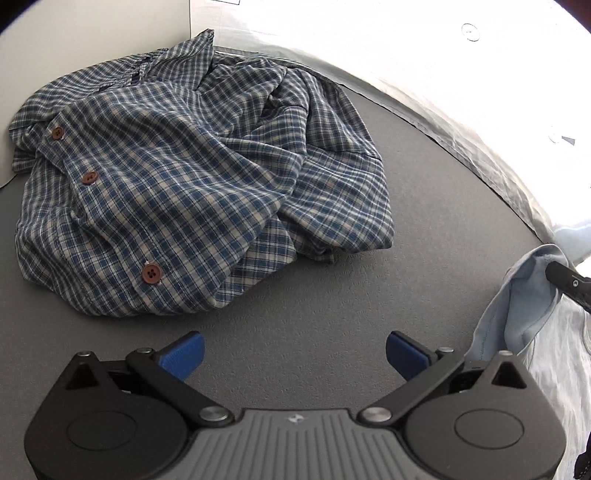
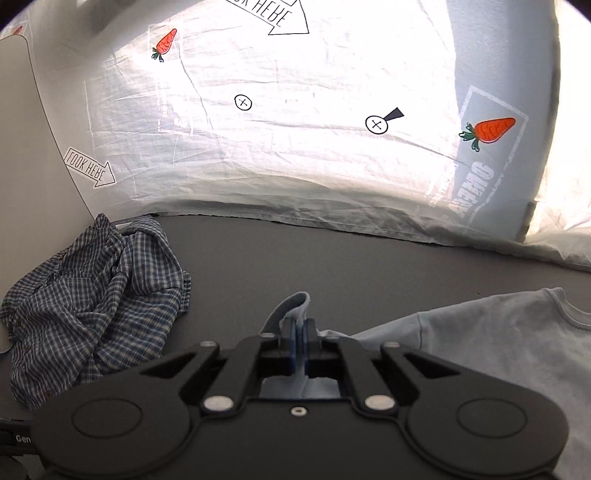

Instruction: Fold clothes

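A crumpled blue plaid shirt (image 1: pixel 177 184) with brown buttons lies heaped on the grey table, also seen at the left in the right wrist view as the same plaid shirt (image 2: pixel 96 306). My left gripper (image 1: pixel 294 356) hovers in front of it, open, with nothing between its blue pads. A light blue T-shirt (image 2: pixel 498 350) lies at the right. My right gripper (image 2: pixel 298 332) is shut on a raised fold of that T-shirt, the cloth sticking up between the pads. In the left wrist view the lifted light blue T-shirt (image 1: pixel 524 306) hangs from the right gripper's black fingertips (image 1: pixel 561 275).
A white printed sheet (image 2: pixel 314 129) with carrots and arrows rises behind the grey table (image 2: pixel 332 258). A pale board (image 1: pixel 92 33) stands at the back left behind the plaid shirt. Bare table surface (image 1: pixel 369 295) lies between the two garments.
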`<state>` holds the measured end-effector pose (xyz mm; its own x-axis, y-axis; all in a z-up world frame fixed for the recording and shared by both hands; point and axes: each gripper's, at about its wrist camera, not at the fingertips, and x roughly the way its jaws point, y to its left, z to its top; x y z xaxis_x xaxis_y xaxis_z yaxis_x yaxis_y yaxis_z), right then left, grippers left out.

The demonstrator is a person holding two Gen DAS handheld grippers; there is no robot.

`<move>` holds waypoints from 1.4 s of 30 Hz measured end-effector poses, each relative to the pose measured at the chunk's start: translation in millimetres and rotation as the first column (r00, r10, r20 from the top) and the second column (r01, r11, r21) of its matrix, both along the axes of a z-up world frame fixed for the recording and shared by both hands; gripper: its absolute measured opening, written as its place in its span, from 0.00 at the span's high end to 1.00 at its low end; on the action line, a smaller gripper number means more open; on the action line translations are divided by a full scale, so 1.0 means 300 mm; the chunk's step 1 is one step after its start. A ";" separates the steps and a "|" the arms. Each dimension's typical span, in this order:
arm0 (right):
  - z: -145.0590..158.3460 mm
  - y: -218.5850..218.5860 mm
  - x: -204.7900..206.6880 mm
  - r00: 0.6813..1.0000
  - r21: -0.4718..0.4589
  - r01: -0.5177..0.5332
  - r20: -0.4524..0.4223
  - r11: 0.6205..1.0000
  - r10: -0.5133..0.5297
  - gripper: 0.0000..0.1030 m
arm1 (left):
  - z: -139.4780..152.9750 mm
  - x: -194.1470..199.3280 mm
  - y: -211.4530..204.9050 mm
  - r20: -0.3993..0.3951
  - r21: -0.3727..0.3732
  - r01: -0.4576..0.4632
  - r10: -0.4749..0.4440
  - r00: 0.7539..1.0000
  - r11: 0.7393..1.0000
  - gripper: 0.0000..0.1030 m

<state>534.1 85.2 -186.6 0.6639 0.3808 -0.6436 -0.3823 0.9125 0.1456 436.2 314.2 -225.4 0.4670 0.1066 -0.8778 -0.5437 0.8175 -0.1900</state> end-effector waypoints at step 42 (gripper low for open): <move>-0.332 -1.338 -0.096 0.878 0.419 0.439 -0.387 0.795 -0.281 0.30 | -0.128 -0.152 -0.890 -0.286 0.081 0.165 -0.136 0.949 0.983 0.00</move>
<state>505.2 -316.1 -286.2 0.6278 0.4623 -0.6262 0.0929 0.7543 0.6499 390.7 47.1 -263.9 0.2232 0.1503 -0.9631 -0.4322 0.9008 0.0404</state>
